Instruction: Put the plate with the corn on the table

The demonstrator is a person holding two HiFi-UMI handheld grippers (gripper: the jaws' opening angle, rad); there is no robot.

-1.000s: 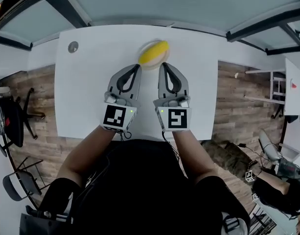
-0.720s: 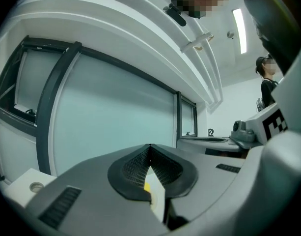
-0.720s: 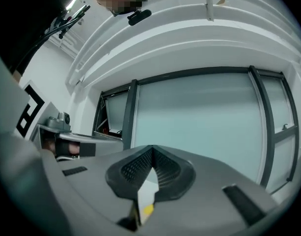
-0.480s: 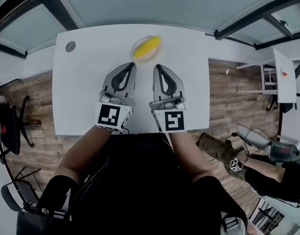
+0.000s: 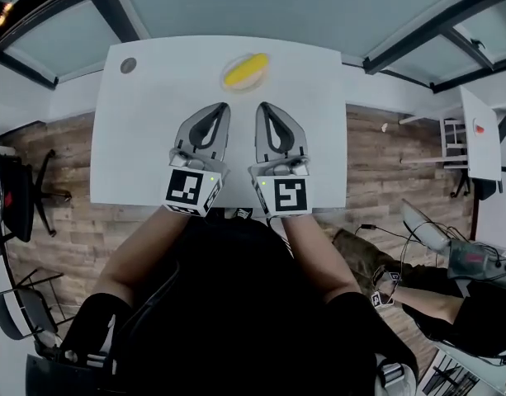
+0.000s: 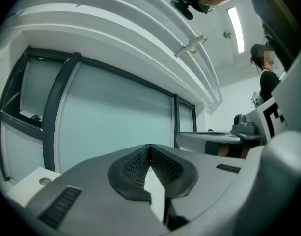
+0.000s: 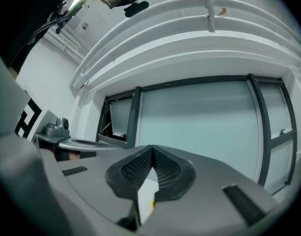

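Note:
A yellow ear of corn lies on a small pale plate, which rests on the white table near its far edge, at the middle. My left gripper and right gripper hover side by side over the table's middle, a short way in front of the plate and apart from it. Both are shut and hold nothing. In the left gripper view the ribbed pads meet at the tip. The right gripper view shows the same, with its pads closed together and only glass wall beyond.
A small grey round disc sits at the table's far left corner. Office chairs stand on the wood floor to the left. A small white side table is at the right, and a person sits at the lower right.
Both grippers have drawn back from the plate toward me, so the gap to it has grown. The plate with the corn stays on the table.

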